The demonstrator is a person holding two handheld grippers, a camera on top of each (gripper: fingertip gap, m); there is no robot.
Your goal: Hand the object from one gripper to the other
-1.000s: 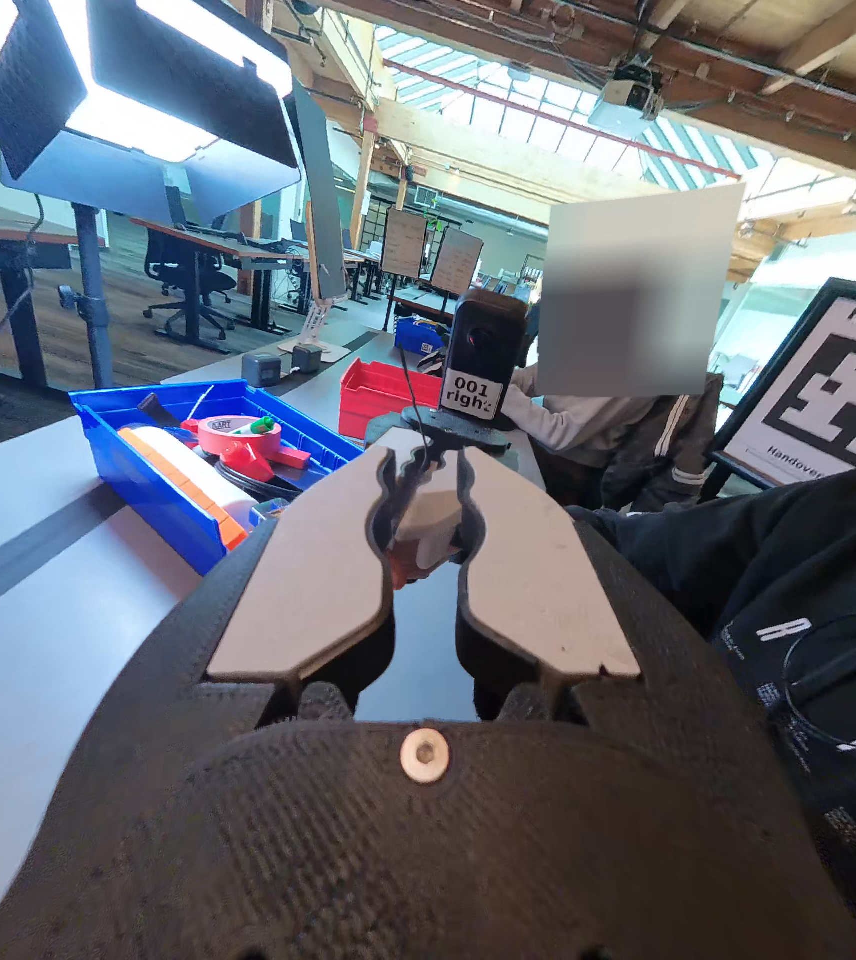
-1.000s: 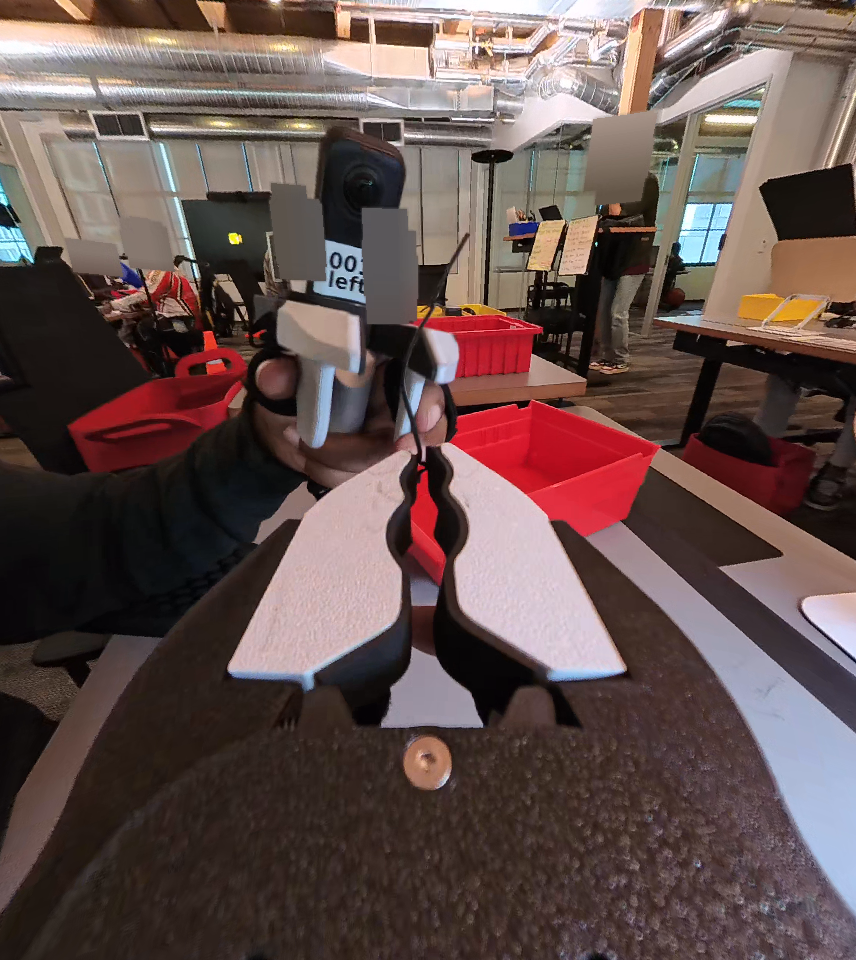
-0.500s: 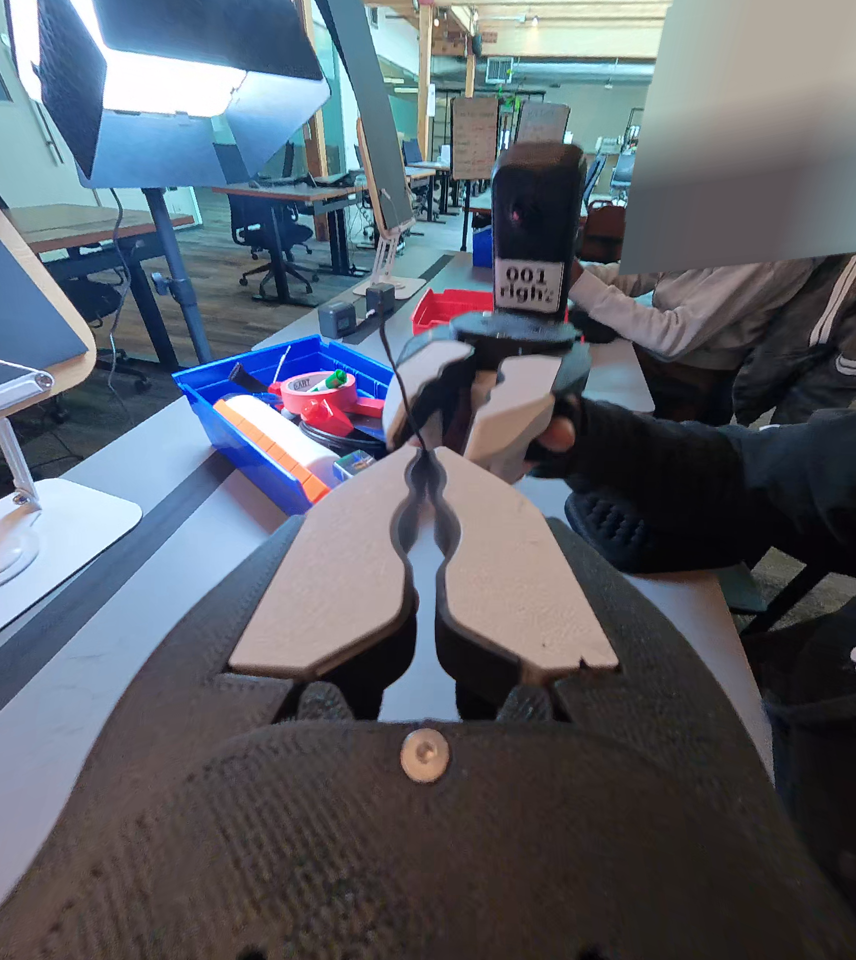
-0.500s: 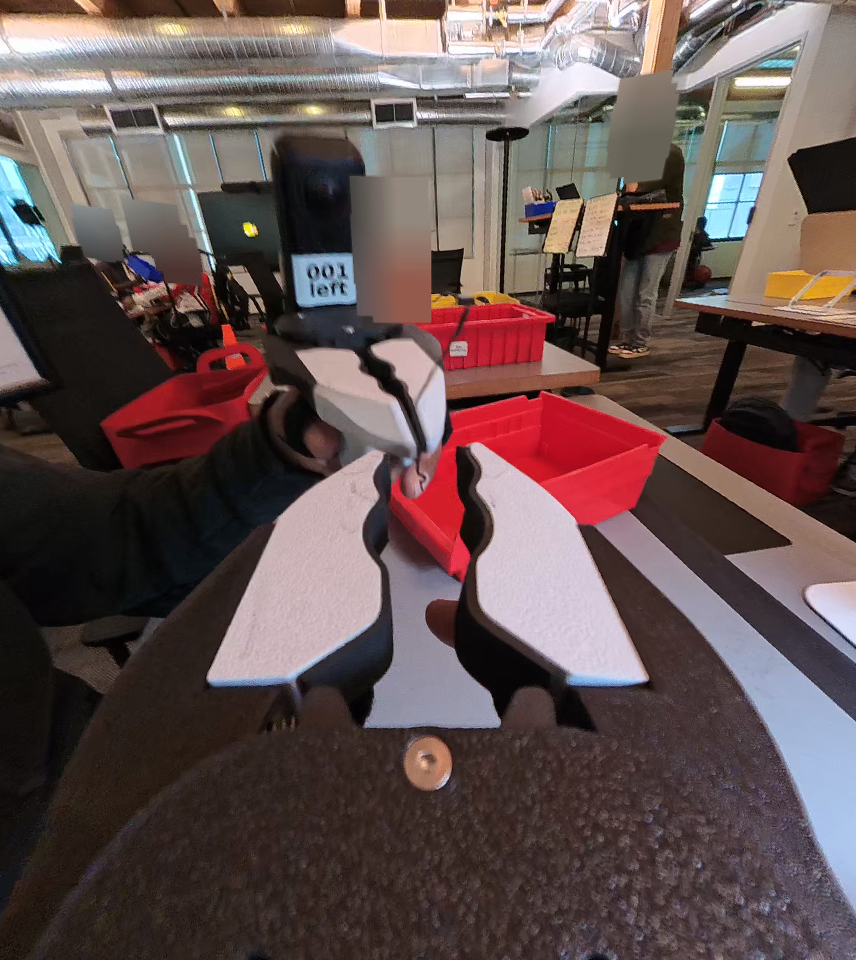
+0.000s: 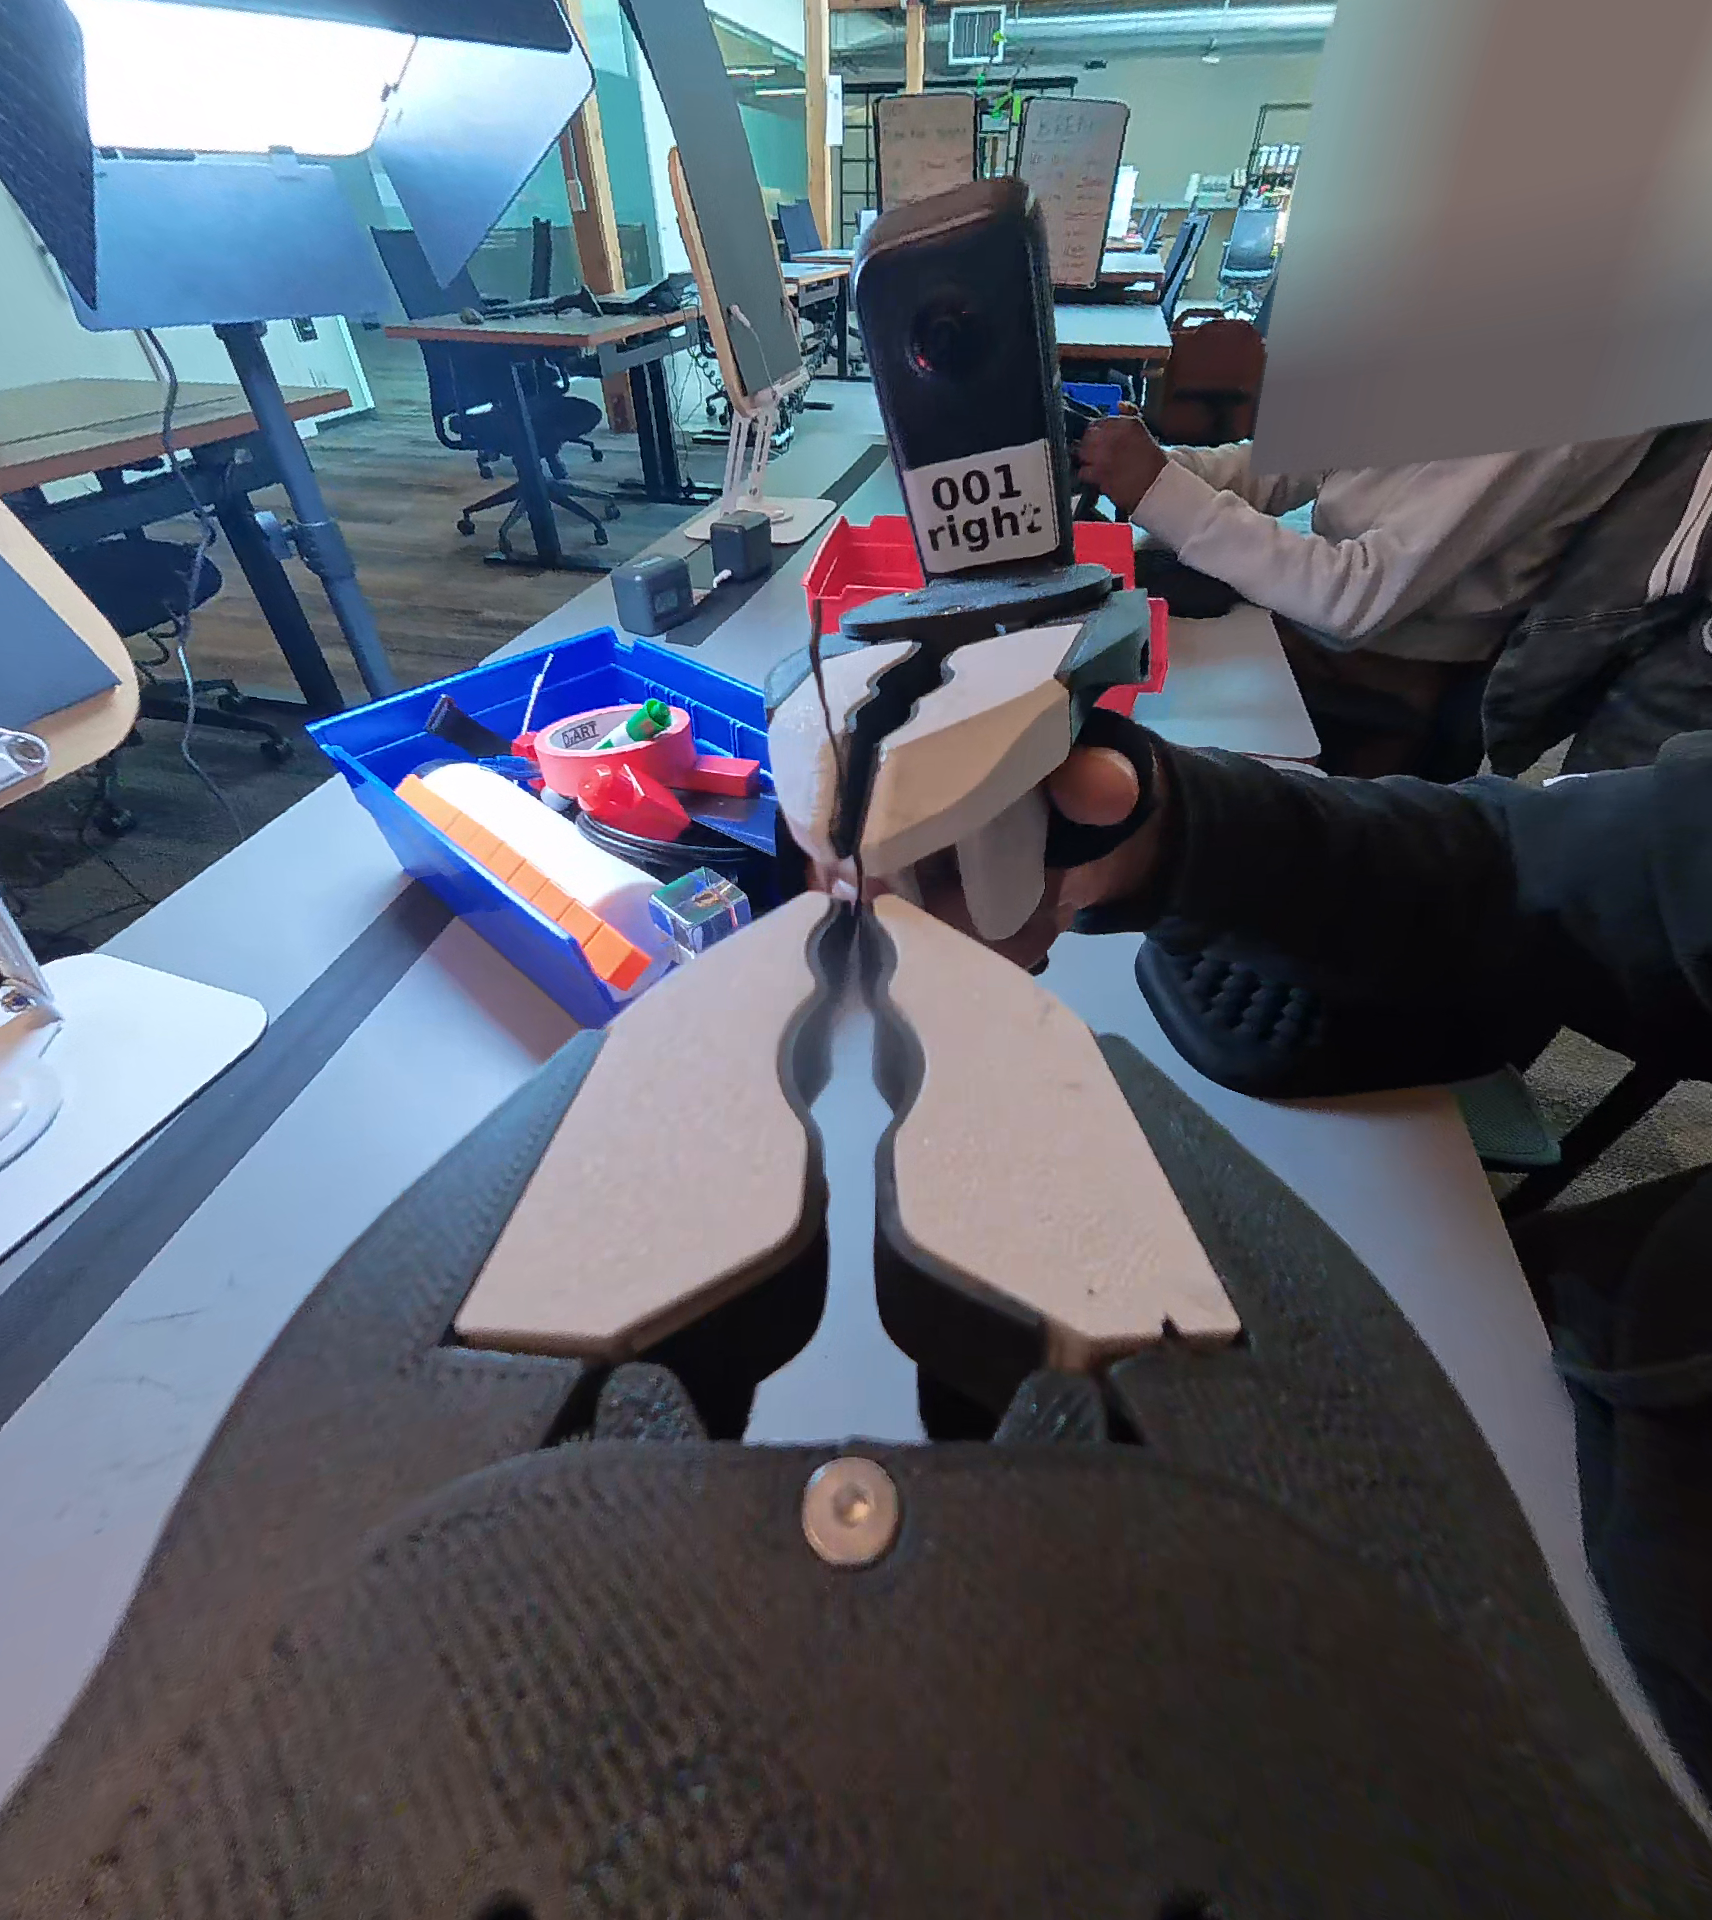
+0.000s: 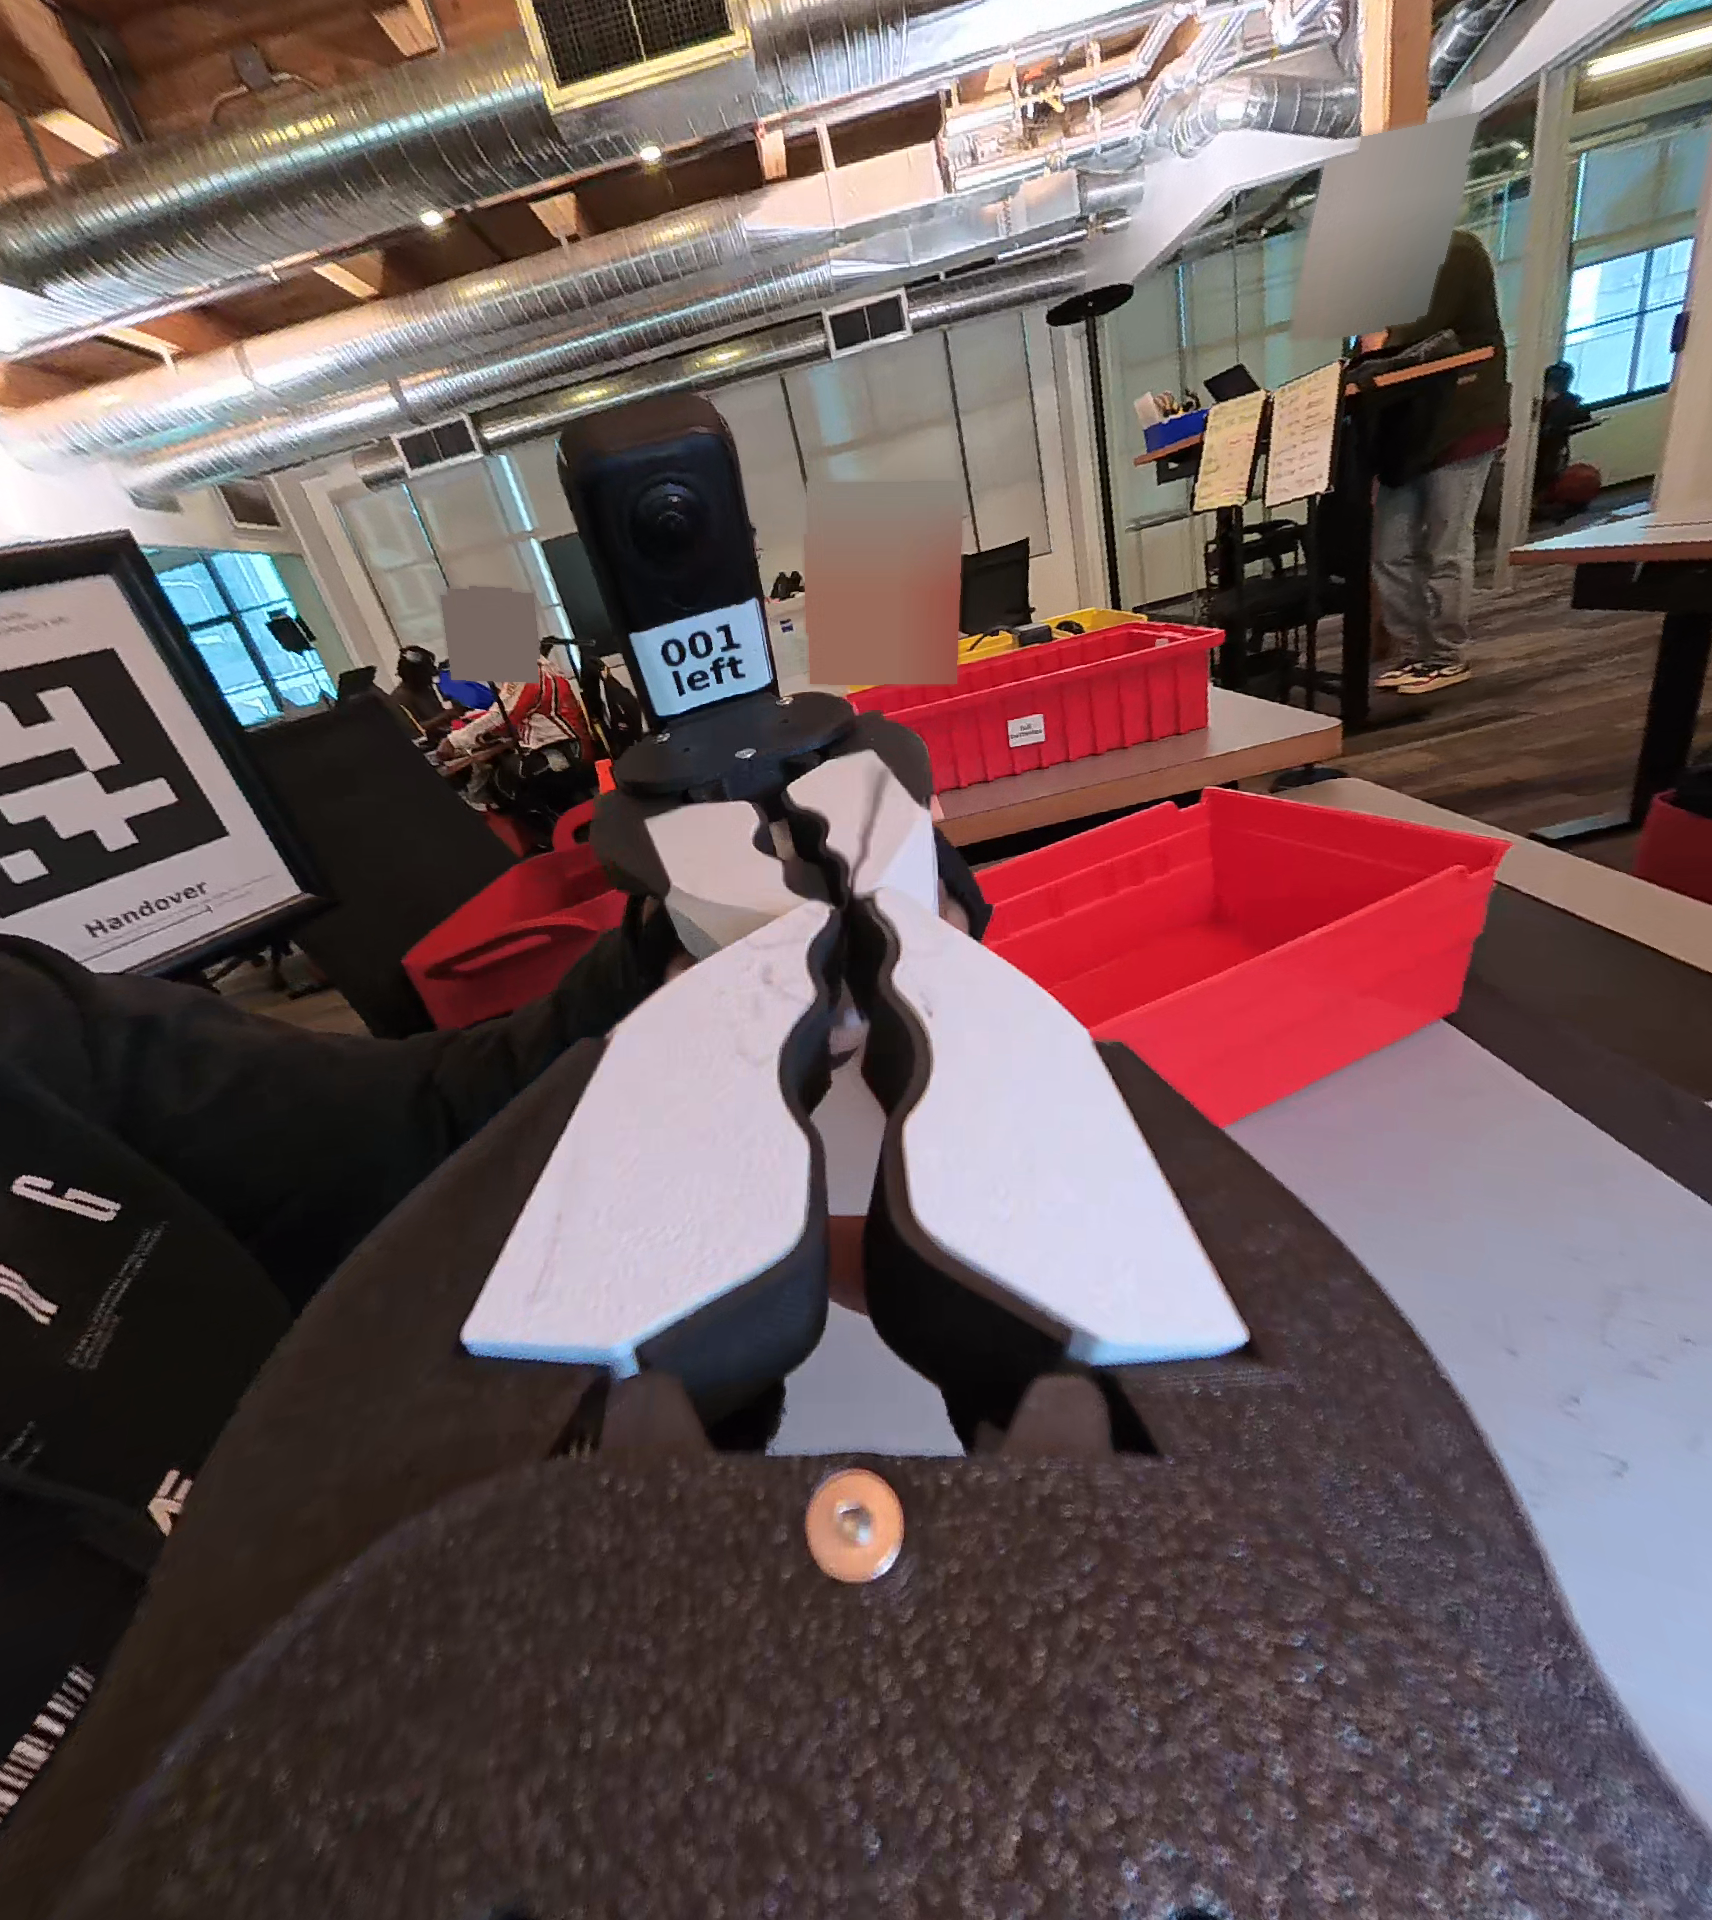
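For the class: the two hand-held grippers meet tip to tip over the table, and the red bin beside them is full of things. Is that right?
One point is wrong. The red bin is empty, as the right wrist view shows. The left hand-held gripper and the right hand-held gripper do meet tip to tip, at a thin black cord.

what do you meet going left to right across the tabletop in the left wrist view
White flat stand base → black stripe along the grey table → blue plastic bin of odds and ends → small clear cube → grey right tongs held in a hand in a black sleeve.
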